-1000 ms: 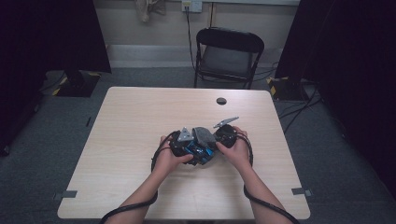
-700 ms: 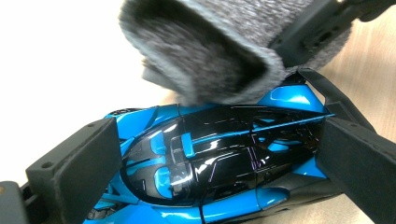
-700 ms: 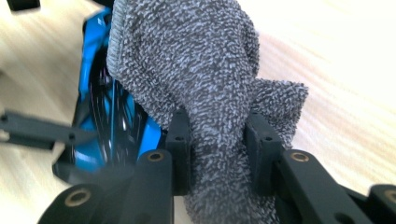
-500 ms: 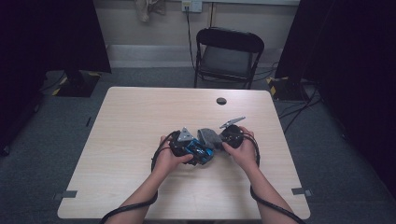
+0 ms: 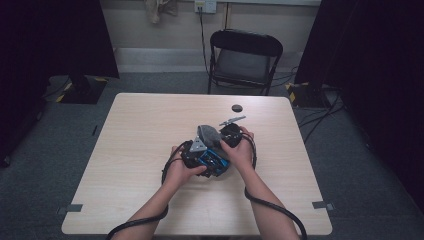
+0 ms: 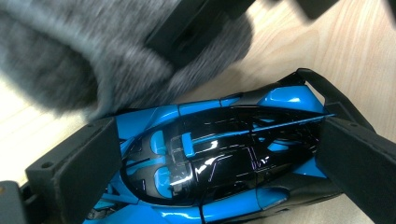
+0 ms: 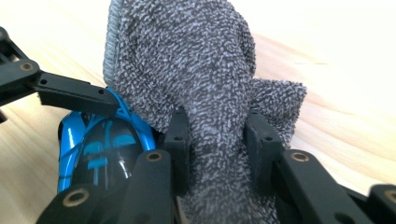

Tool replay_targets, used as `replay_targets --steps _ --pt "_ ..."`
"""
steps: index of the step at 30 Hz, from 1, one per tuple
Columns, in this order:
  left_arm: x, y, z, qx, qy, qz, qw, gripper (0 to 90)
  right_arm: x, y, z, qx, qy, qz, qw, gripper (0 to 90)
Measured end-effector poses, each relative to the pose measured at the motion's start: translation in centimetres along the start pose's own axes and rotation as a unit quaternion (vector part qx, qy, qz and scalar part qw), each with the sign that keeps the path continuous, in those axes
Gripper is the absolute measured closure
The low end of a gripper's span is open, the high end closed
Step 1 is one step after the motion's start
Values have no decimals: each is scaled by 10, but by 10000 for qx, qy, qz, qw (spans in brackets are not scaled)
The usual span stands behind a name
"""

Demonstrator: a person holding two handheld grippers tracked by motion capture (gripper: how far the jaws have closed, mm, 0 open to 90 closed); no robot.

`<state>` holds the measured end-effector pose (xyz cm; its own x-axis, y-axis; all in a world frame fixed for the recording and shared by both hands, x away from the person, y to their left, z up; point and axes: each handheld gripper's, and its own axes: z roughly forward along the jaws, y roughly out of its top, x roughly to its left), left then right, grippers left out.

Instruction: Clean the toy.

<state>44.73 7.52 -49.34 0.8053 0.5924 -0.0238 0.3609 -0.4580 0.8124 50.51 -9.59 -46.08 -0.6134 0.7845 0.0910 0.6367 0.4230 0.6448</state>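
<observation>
Mid-table point(image 5: 150, 130): I have the left gripper point(image 6: 210, 154) clamped across the blue and black toy car point(image 6: 219, 158), 1 pad on each flank. My right gripper point(image 7: 217, 135) pinches a grey cloth point(image 7: 187, 65), bunched between its 2 pads, draped against the car's far side. Black disc point(image 5: 236, 108) sits beyond the car.

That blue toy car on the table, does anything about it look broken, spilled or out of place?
Nothing stands out. The blue toy car looks whole and glossy between the left gripper pads, while the right gripper pinches a grey cloth against it.
</observation>
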Motion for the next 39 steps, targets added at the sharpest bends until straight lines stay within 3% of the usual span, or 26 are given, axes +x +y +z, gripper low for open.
replay_targets --steps 3,8,21,27,31,34,39 --pt "0 1 0 22 -4 -6 10000 0 3 -3 7 109 58 -75 9999 671" --pt "0 0 0 4 -12 0 10000 0 -1 -10 -4 196 223 -233 9993 672" --pt "0 1 0 31 5 3 10000 0 -16 -40 -33 274 340 -138 9990 673" --pt "0 0 0 7 27 -12 10000 0 -21 -48 -44 317 245 -104 9991 671" --pt "0 0 0 -6 20 -14 10000 0 -26 -51 -55 207 195 -48 9996 672" --pt "1 5 -1 200 -3 -49 9998 5 -29 -50 -61 145 121 -21 9998 671" --pt "5 9 -3 316 -73 -66 9995 43 -31 -47 -65 79 74 17 9999 669"
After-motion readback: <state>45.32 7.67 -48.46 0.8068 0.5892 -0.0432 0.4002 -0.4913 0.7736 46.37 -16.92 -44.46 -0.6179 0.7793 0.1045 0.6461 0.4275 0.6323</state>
